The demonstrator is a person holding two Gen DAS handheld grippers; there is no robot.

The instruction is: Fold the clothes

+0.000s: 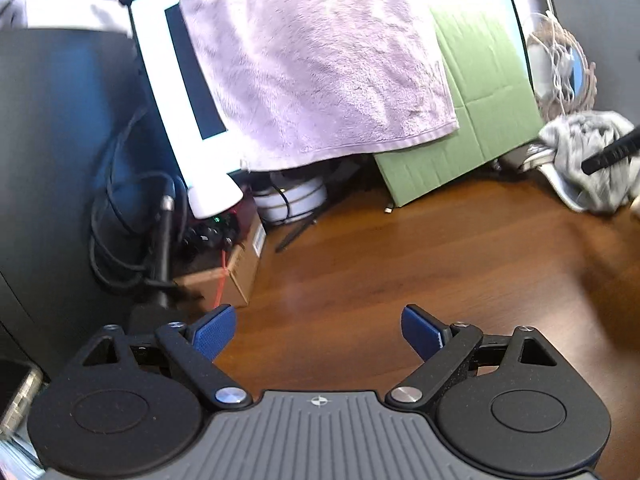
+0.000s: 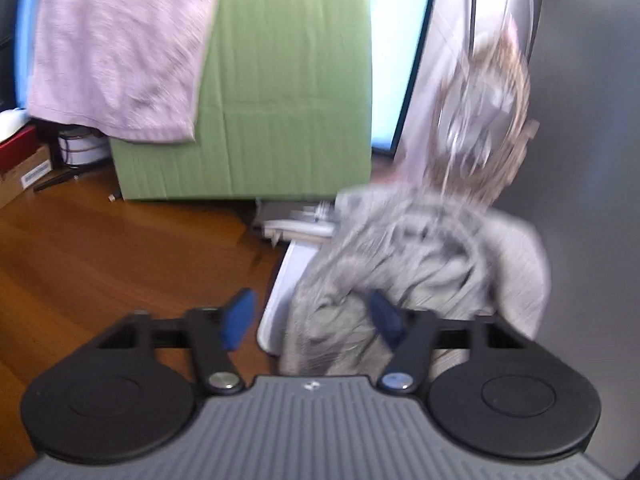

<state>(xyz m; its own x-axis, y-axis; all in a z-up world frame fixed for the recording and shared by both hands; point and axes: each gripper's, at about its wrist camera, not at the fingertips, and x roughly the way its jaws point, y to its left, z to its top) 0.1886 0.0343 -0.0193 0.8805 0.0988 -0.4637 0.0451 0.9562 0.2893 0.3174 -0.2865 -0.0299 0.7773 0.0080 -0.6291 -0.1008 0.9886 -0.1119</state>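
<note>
Garments: one crumpled grey knitted garment (image 2: 420,264) heaped over one white basket (image 2: 280,292).
Towels: one pink fluffy towel (image 1: 320,60) draped.
Left gripper (image 1: 318,332): jaws apart, nothing held.
Right gripper (image 2: 312,316): jaws apart around grey cloth, not clamped.

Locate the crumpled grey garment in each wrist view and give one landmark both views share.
Left wrist view: the grey garment sits at the far right edge, beyond the bare wooden table, partly crossed by a dark gripper finger.
Right wrist view: it fills the lower right centre, blurred, lying over a white tray, partly between the right gripper fingers.
Shared landmark: the green cardboard box under the pink towel.
</note>
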